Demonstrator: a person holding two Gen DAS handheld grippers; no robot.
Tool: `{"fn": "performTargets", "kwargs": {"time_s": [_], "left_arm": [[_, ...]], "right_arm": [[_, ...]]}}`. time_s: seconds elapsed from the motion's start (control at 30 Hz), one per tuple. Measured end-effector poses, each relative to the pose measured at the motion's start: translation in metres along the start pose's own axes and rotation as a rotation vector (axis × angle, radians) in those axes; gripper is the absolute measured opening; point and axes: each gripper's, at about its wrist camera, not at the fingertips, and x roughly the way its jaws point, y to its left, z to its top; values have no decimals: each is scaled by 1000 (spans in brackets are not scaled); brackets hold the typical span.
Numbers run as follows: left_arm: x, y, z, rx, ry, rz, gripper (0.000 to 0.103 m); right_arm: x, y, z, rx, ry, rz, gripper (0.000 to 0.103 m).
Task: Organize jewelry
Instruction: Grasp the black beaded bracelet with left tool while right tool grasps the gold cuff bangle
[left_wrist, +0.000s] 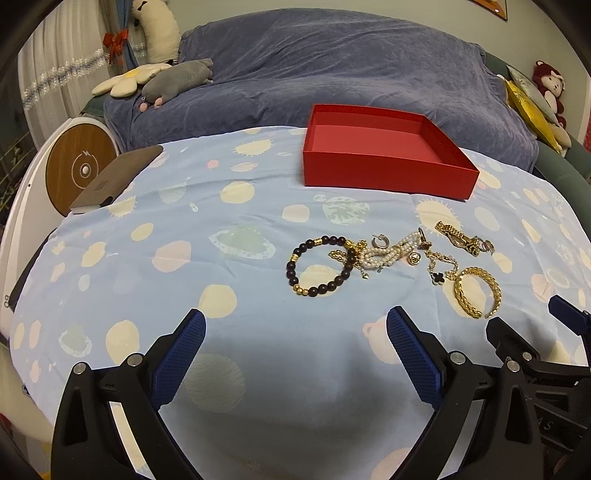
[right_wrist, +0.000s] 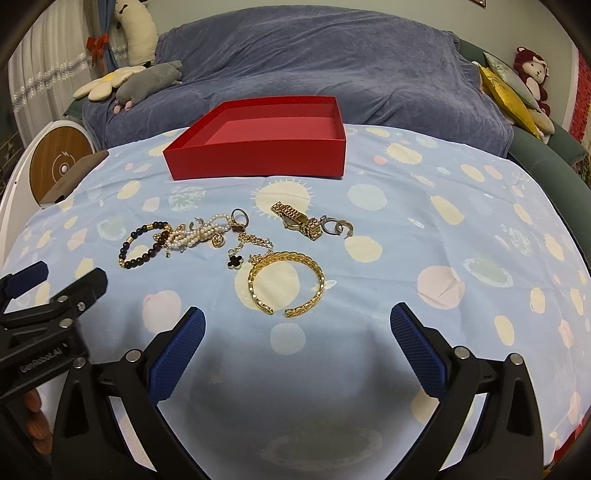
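An open empty red box (left_wrist: 384, 162) (right_wrist: 258, 147) stands at the far side of the table. In front of it lies jewelry: a dark bead bracelet (left_wrist: 319, 266) (right_wrist: 142, 249), a pearl strand (left_wrist: 388, 253) (right_wrist: 195, 232), a black clover chain (left_wrist: 439, 277) (right_wrist: 235, 261), a gold cuff bangle (left_wrist: 476, 291) (right_wrist: 286, 282), a gold watch (left_wrist: 458, 234) (right_wrist: 299, 219) and hoop earrings (right_wrist: 338, 229). My left gripper (left_wrist: 295, 321) is open and empty, just short of the bead bracelet. My right gripper (right_wrist: 297, 319) is open and empty, just short of the bangle.
The table wears a light blue cloth with pale dots (left_wrist: 221, 229) (right_wrist: 443, 229). A brown notebook (left_wrist: 114, 181) lies at its far left corner. Behind stands a sofa under a blue-grey throw (left_wrist: 332, 66) with plush toys (left_wrist: 173, 83) (right_wrist: 532, 74).
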Motion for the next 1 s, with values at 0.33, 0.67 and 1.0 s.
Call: {"fn": "performTargets", "kwargs": {"time_s": [0.33,0.67,1.0], "left_arm": [[8,22,1,-33,7,-1,97],[16,23,2,-32,9,-10,97],[29,21,3,-32,7,-16,97]], "right_arm": [[24,-5,8,23,46,35,96],[44,1,8,19,93,48,80],[41,1,10,8,70,46,56]]}}
